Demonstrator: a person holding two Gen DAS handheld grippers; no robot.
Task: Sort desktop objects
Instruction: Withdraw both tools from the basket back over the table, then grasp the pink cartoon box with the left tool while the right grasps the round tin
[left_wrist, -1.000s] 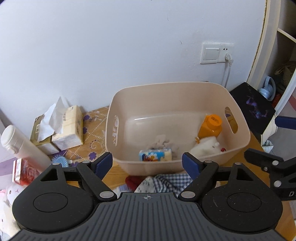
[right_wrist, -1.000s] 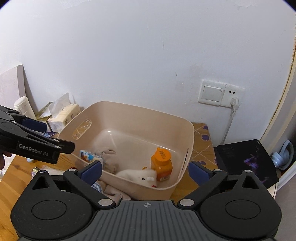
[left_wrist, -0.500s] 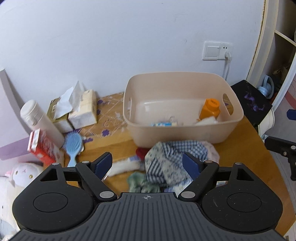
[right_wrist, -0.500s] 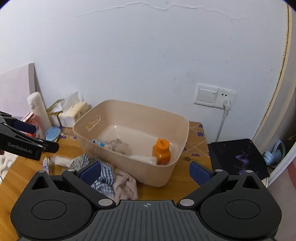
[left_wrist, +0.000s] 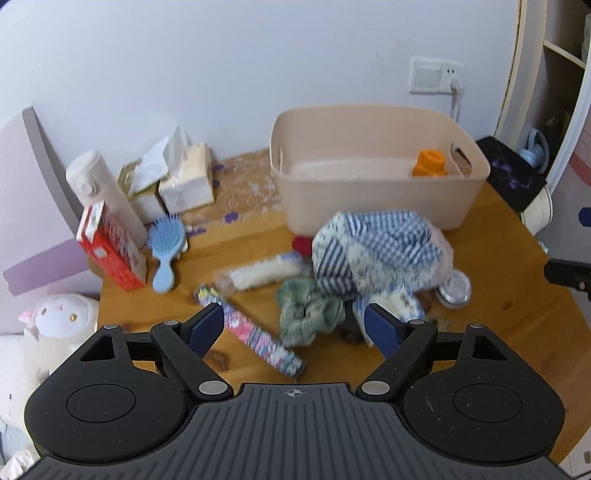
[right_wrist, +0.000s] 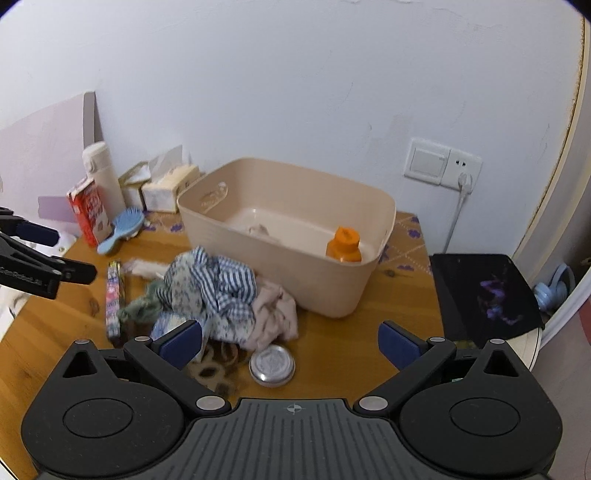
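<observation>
A beige plastic bin (left_wrist: 373, 192) (right_wrist: 295, 236) stands at the back of the wooden table, with an orange-capped bottle (left_wrist: 428, 164) (right_wrist: 343, 245) inside. In front of it lies a heap of blue checked cloth (left_wrist: 373, 251) (right_wrist: 210, 284), a green scrunchie (left_wrist: 306, 312), a patterned flat packet (left_wrist: 255, 334) (right_wrist: 112, 299), a clear tube of white stuff (left_wrist: 258, 275) and a round silver tin (left_wrist: 454, 288) (right_wrist: 271, 365). My left gripper (left_wrist: 293, 326) hovers open above the packet and scrunchie, holding nothing. My right gripper (right_wrist: 290, 341) is open above the tin, also holding nothing.
Along the left stand a white flask (left_wrist: 103, 192), a red carton (left_wrist: 110, 247), a blue hairbrush (left_wrist: 166, 243) and tissue packs (left_wrist: 184, 177). A plush toy (left_wrist: 59, 317) sits off the table's left edge. A black pad (right_wrist: 484, 291) lies at the right. A wall socket (right_wrist: 443, 171) is behind.
Both grippers have pulled back and up from the bin, so the cloth heap and loose items in front of it have come into view. Both stayed open.
</observation>
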